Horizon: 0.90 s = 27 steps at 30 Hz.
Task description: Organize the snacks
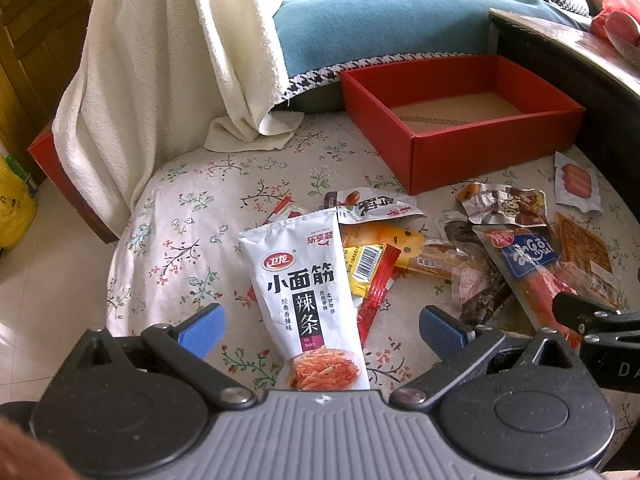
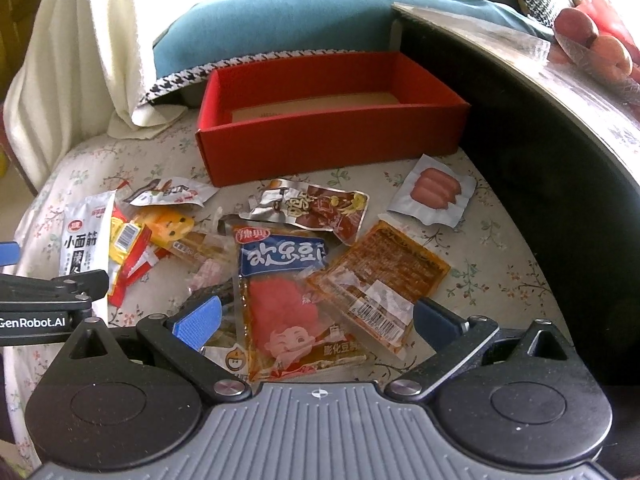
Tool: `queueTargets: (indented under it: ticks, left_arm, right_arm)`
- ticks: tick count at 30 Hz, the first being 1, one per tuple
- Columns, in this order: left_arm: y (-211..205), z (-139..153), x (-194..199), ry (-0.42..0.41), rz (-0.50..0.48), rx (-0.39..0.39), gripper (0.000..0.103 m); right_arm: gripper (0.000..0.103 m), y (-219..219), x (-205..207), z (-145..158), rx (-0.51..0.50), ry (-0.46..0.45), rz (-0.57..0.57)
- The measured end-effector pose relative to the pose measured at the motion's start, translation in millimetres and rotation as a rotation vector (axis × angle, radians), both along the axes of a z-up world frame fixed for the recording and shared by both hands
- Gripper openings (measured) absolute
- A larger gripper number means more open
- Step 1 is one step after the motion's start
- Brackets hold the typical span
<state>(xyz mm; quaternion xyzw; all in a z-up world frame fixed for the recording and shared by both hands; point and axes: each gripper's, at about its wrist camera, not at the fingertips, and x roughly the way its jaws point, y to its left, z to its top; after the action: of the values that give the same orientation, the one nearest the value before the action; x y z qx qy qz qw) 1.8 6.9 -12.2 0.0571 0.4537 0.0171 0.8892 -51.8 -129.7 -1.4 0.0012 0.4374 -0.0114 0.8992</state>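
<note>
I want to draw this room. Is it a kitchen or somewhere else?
Probably a living room in a home, not a kitchen. There is a sofa with a blue cushion, a white blanket draped over it, and a seat with a flowery cover holding snacks and a red box.

I held both grippers low and level, side by side. My left gripper (image 1: 320, 326) had its jaws spread wide with nothing clamped between the blue pads (image 1: 202, 326). My right gripper (image 2: 316, 320) was likewise spread wide, its pads (image 2: 198, 320) gripping nothing
</note>
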Motion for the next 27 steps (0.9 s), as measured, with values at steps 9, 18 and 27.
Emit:
queueTargets:
  ticks: [9,18,27]
  left_arm:
    - [0.0,-1.2,-0.7,0.003,-0.004,-0.002,0.098]
    - [0.0,-2.4,-0.4,0.009,-0.005,0.001,0.098]
    - [-0.4,-4.8,-0.2,0.015,-0.006,0.005,0.098]
  right_arm:
    - [0.103,0.7,1.4,-2.7,0.002,0.012,0.003]
    - [0.103,1.7,1.8,-4.6,0.006,0.025,0.014]
    - [0.103,2.7,2.8,-6.1,0.014,0.036,0.022]
